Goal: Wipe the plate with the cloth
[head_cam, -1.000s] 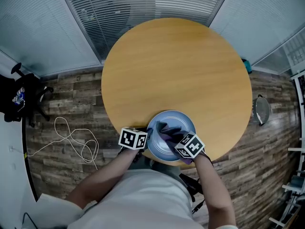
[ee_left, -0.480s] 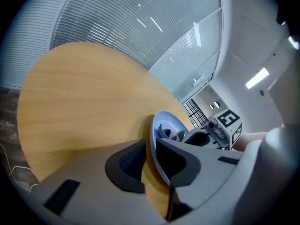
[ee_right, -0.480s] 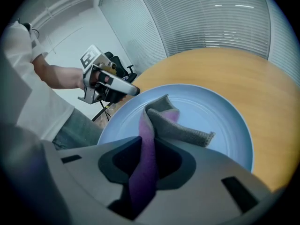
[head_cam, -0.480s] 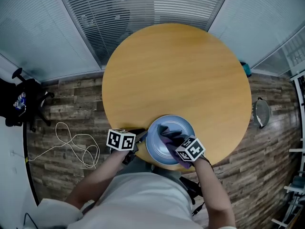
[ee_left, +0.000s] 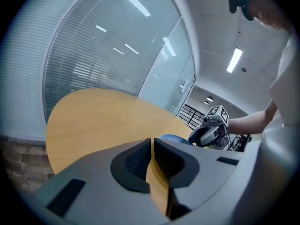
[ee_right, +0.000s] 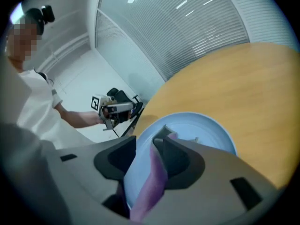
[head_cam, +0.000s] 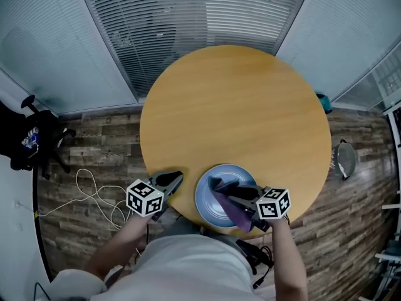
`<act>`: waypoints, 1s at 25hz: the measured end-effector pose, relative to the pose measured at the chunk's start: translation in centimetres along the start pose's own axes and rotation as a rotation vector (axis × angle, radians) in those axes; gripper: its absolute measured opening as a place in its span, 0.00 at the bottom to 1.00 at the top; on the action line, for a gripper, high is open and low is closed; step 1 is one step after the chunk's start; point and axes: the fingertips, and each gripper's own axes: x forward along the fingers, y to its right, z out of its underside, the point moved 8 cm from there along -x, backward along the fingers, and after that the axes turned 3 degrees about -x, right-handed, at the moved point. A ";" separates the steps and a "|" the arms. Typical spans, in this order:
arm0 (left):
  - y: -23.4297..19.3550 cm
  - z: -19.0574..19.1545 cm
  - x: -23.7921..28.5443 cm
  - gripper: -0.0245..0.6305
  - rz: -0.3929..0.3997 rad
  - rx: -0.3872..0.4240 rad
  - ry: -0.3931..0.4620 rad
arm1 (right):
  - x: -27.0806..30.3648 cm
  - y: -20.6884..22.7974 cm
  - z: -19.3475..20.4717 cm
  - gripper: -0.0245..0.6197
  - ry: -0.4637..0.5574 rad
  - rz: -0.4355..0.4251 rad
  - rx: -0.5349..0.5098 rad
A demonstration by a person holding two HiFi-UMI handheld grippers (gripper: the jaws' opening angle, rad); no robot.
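The right hand-held gripper [ee_right: 145, 142] hangs over the light-blue plate [ee_right: 201, 130], which sits at the near edge of the round desk [head_cam: 235, 111]. Its jaws have just opened wide, and the purple cloth [ee_right: 154, 186] lies loosely between them against one pad. The left hand-held gripper [ee_left: 151, 144], beside the plate, has just narrowed its empty jaws almost together.

White short-sleeved shirt [head_cam: 182, 265]; grey left hand-held gripper [ee_left: 152, 158], right hand-held gripper [ee_right: 145, 156]; black-white marker cubes [head_cam: 145, 197].
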 end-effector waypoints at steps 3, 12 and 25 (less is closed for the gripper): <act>-0.6 -1.1 -1.7 0.09 -0.050 0.090 0.069 | -2.5 -0.2 -1.5 0.30 0.173 0.004 0.009; -0.2 -5.7 -5.2 0.07 -0.218 0.305 0.214 | -11.1 -2.3 -5.8 0.13 0.754 0.382 -0.159; 3.4 -11.0 -7.6 0.07 -0.246 0.407 0.417 | -17.3 -8.3 -8.9 0.09 0.960 0.755 -0.426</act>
